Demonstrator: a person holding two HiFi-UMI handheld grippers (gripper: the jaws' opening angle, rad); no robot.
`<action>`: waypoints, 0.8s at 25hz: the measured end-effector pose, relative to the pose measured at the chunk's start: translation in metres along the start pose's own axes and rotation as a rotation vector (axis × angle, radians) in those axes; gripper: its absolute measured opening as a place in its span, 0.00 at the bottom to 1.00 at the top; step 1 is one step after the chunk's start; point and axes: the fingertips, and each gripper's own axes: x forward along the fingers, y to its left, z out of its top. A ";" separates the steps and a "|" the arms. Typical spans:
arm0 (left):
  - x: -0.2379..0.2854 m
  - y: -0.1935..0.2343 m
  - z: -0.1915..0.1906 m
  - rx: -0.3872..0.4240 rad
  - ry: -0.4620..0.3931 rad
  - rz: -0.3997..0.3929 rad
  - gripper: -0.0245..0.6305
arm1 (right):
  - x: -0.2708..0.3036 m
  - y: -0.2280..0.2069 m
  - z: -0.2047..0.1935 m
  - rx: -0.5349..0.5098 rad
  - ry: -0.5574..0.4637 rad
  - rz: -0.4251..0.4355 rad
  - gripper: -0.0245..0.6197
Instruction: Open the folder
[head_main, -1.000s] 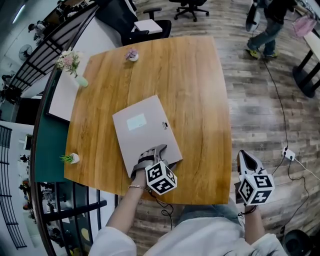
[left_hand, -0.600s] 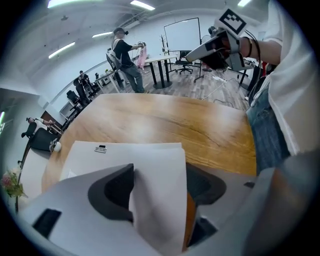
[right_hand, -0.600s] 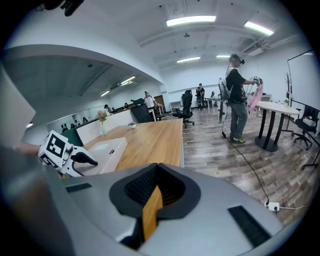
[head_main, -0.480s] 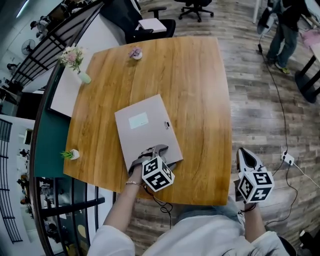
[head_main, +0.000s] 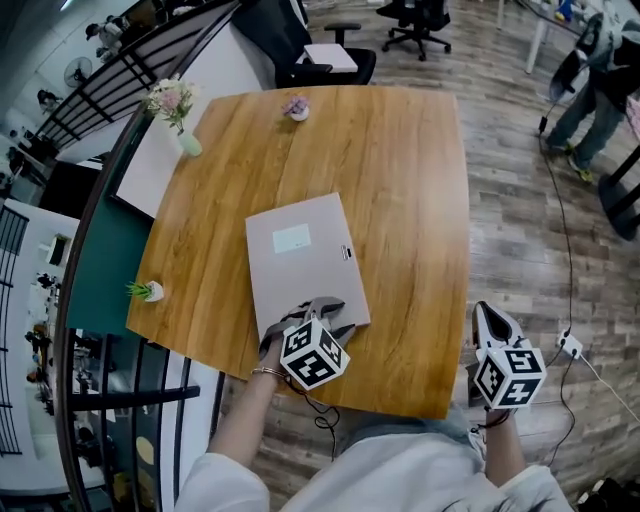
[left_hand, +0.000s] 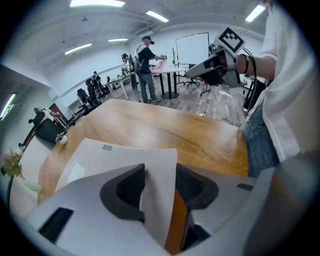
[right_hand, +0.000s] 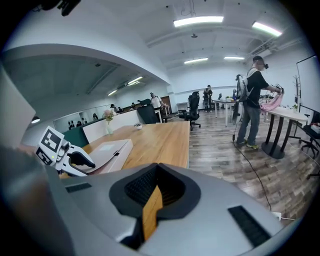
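A flat grey folder with a white label lies closed on the wooden table. My left gripper is at its near right corner, pointing steeply down. In the left gripper view the folder's cover curls up between the jaws of the left gripper. The jaws are closing, and a strip of table still shows beside the right pad. My right gripper hangs off the table's near right corner, shut and empty. The right gripper view shows the folder with the left gripper lifting its corner.
A flower vase and a small pot stand at the far edge. A tiny plant sits at the left edge. Black chairs stand beyond the table, and a power strip with cable lies on the floor at right.
The left gripper's jaws have narrowed around the folder's near corner and the gripper has risen a little, lifting the cover's edge. The right gripper has stayed where it was.
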 end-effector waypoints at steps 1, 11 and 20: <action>-0.005 0.001 0.003 -0.023 -0.021 0.007 0.32 | 0.001 0.002 0.002 -0.005 -0.001 0.007 0.04; -0.054 0.011 0.017 -0.110 -0.155 0.156 0.21 | 0.009 0.023 0.020 -0.058 -0.018 0.095 0.04; -0.094 0.024 0.014 -0.229 -0.273 0.309 0.12 | 0.020 0.041 0.039 -0.104 -0.034 0.161 0.04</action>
